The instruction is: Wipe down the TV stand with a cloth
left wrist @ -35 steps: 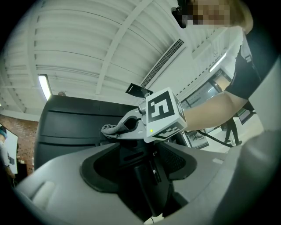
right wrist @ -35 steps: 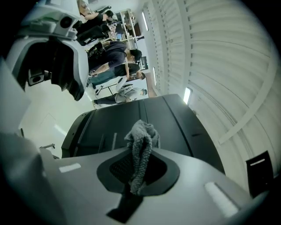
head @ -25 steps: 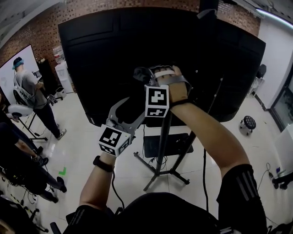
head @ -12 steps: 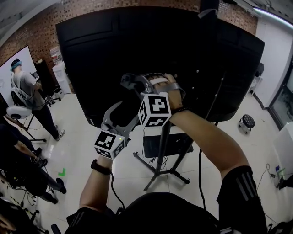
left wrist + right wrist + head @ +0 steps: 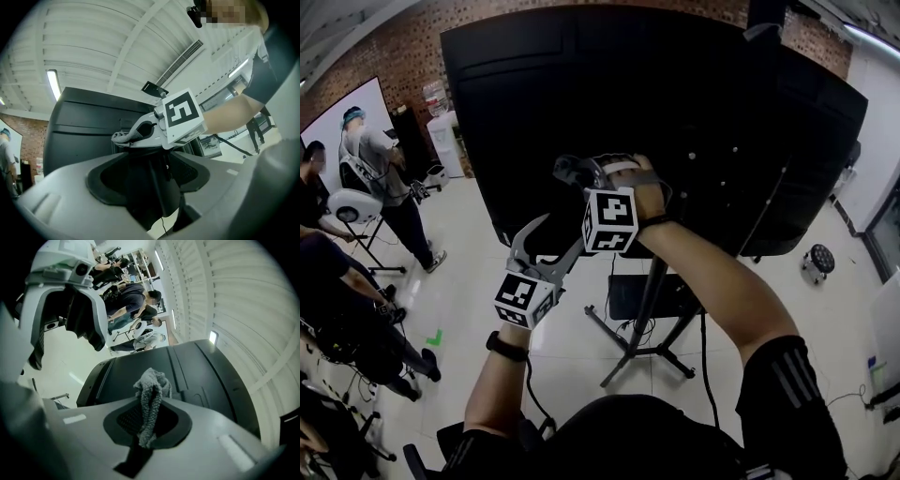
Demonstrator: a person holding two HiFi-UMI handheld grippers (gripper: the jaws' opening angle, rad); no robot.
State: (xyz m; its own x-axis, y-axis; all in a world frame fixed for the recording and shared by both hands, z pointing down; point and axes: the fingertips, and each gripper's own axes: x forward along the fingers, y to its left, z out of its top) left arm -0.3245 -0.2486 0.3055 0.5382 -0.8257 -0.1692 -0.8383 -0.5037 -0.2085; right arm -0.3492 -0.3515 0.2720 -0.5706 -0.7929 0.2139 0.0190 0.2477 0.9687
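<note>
Over the last second the right tongs (image 5: 570, 170) have slid leftward across the back of the black TV panel (image 5: 703, 103). They are clamped on the grey cloth (image 5: 151, 390), its bunched end poking toward the panel. The left tongs (image 5: 546, 246) hang lower, jaws apart and gripping nothing, above the TV stand (image 5: 649, 309). A good wipe probably needs the cloth pressed flat in overlapping strokes, working down to the post and legs and avoiding the cable (image 5: 704, 347).

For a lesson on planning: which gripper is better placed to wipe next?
Right. The right gripper holds the cloth, raised close to the TV. The left gripper is open, empty and lower down.
</note>
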